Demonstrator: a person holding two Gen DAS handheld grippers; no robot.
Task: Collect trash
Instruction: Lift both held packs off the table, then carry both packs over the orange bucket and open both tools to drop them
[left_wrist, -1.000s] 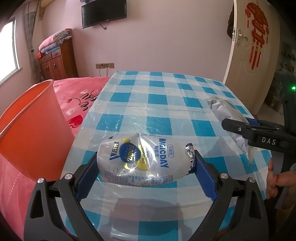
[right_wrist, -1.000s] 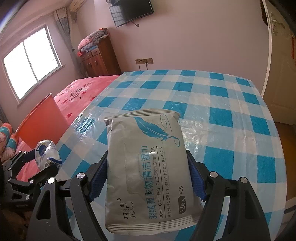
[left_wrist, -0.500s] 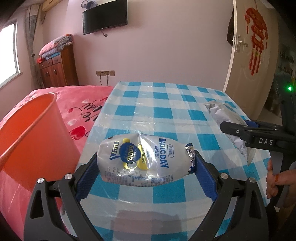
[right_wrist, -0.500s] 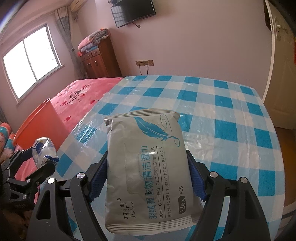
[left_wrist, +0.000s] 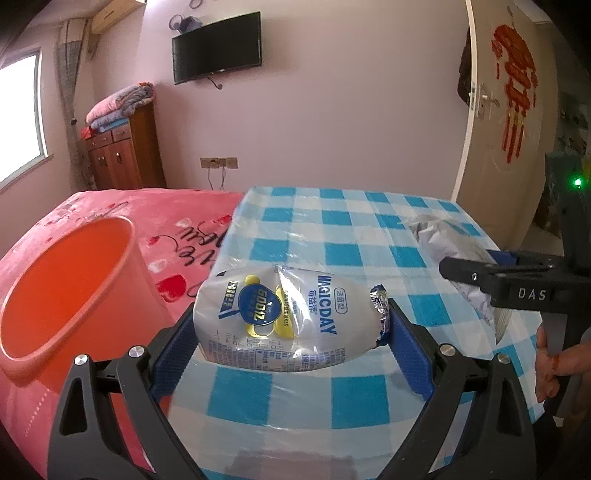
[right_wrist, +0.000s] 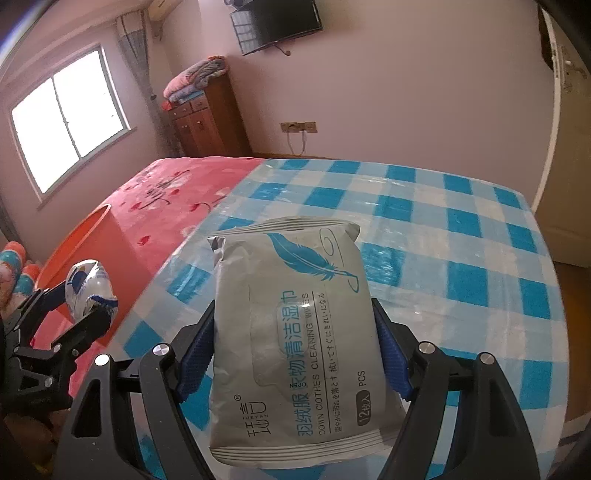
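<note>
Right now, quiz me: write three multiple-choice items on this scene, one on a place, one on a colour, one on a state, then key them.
1. Where is the orange bin relative to the checkered table?
A. at its left side, by the bed
B. on the tabletop
C. by the door

2. What colour is the feather on the wet wipes pack?
A. red
B. blue
C. black

3. What state is the left gripper in?
A. open, holding nothing
B. shut on the MAGICDAY pouch
C. shut on the bin rim

Answers: 1 A, the bin stands left of the table edge against the pink bedspread. 2 B, the feather is printed blue. 3 B, both blue pads press the pouch's ends.
</note>
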